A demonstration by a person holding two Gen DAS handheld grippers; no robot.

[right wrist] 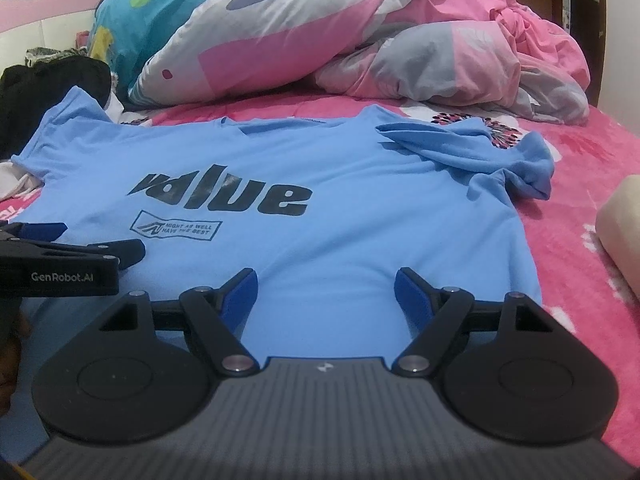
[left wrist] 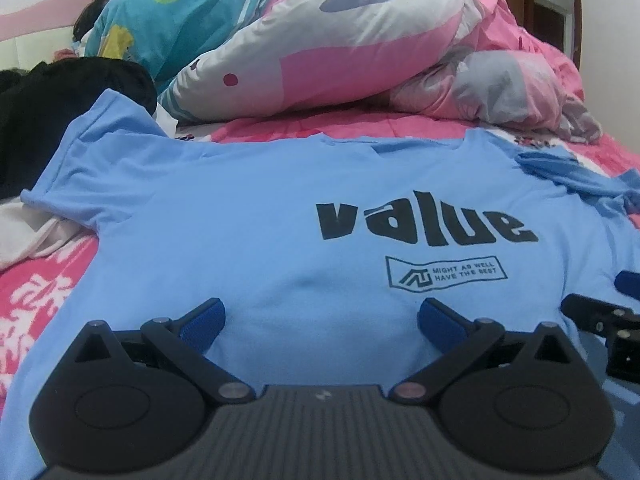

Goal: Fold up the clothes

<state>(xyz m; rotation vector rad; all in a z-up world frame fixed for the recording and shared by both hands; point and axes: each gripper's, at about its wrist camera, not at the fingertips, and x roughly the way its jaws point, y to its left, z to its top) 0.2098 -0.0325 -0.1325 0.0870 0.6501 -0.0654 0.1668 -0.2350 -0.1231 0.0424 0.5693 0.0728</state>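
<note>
A light blue T-shirt point(left wrist: 224, 216) printed "value" lies face up on the pink bed, collar at the far side. It also shows in the right wrist view point(right wrist: 340, 184). Its left sleeve lies flat; its right sleeve point(right wrist: 480, 152) is crumpled and partly folded over. My left gripper point(left wrist: 320, 312) is open, low over the shirt's lower middle, holding nothing. My right gripper point(right wrist: 326, 284) is open, low over the lower right part, holding nothing. The left gripper shows at the left of the right wrist view point(right wrist: 72, 256); the right gripper shows at the right edge of the left wrist view point(left wrist: 600, 316).
A heaped pink, white and grey duvet point(left wrist: 360, 40) lies behind the shirt. A dark garment point(left wrist: 60, 108) and a white cloth point(left wrist: 24, 232) lie at the left. A beige object point(right wrist: 620, 224) sits at the right edge. The bedsheet point(right wrist: 580, 264) is pink.
</note>
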